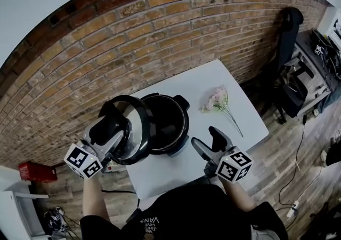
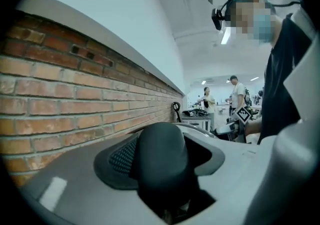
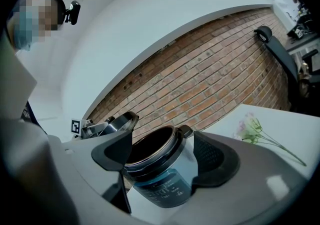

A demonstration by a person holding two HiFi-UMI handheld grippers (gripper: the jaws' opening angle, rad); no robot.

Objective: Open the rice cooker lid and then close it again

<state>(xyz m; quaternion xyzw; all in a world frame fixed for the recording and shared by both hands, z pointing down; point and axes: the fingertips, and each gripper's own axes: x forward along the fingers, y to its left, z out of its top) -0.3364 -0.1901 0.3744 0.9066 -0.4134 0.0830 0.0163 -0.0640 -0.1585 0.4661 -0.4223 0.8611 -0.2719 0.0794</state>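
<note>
Rice cooker lid [image 1: 134, 127] clamped in left gripper [image 1: 111, 133]: lower squarely onto the pot [image 1: 169, 121] at the left edge of the table [image 1: 224, 76], keeping the gaping right gripper [image 1: 209, 143] clear.

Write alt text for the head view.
A black rice cooker stands open on a white table, its lid held tilted at its left side by the left gripper. The right gripper hovers open and empty near the table's front edge; pink flowers lie right of the cooker.
</note>
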